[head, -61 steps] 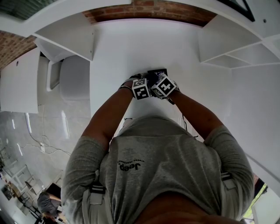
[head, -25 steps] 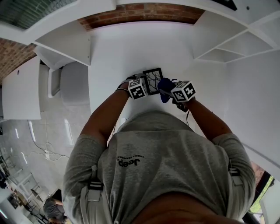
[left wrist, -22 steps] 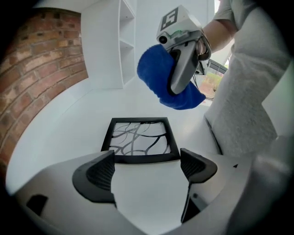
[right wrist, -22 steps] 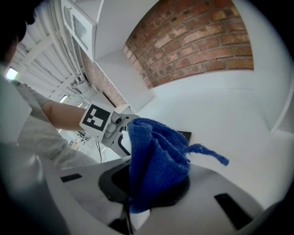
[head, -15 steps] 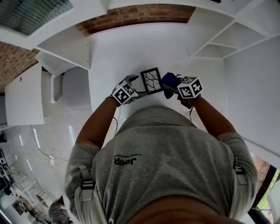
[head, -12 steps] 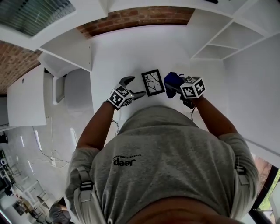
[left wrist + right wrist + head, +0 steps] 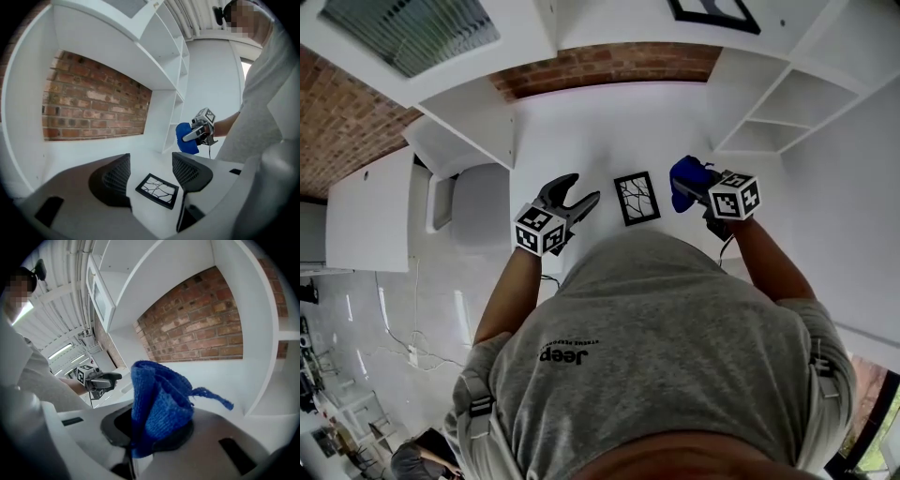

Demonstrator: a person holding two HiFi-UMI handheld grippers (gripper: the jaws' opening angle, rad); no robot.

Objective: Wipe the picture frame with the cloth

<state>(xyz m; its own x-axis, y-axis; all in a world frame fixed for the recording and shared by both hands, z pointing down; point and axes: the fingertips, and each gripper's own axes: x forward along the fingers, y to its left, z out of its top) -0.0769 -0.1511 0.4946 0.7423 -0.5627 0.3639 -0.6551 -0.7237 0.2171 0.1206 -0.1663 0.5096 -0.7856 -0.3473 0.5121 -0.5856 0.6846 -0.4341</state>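
A small black picture frame (image 7: pixel 637 198) with a cracked-line print lies flat on the white desk (image 7: pixel 609 131). My left gripper (image 7: pixel 584 188) hovers to its left, apart from it. Its jaws have just been closing, and they stand open with nothing between them. In the left gripper view the frame (image 7: pixel 158 190) shows on the desk beyond the jaws of the left gripper (image 7: pixel 152 169). My right gripper (image 7: pixel 689 187) is right of the frame and shut on a bunched blue cloth (image 7: pixel 691 178). The cloth (image 7: pixel 159 399) fills the right gripper view and hides the fingertips.
A brick wall (image 7: pixel 609 64) backs the desk. White shelves (image 7: pixel 769 122) rise at the right. A white cabinet (image 7: pixel 478 117) and a white chair (image 7: pixel 473 202) stand at the left. Another black frame (image 7: pixel 712 11) sits on the shelf above.
My left gripper has come away from the frame and moved left, leaving the frame flat on the desk. My right gripper has drawn off to the right with the cloth.
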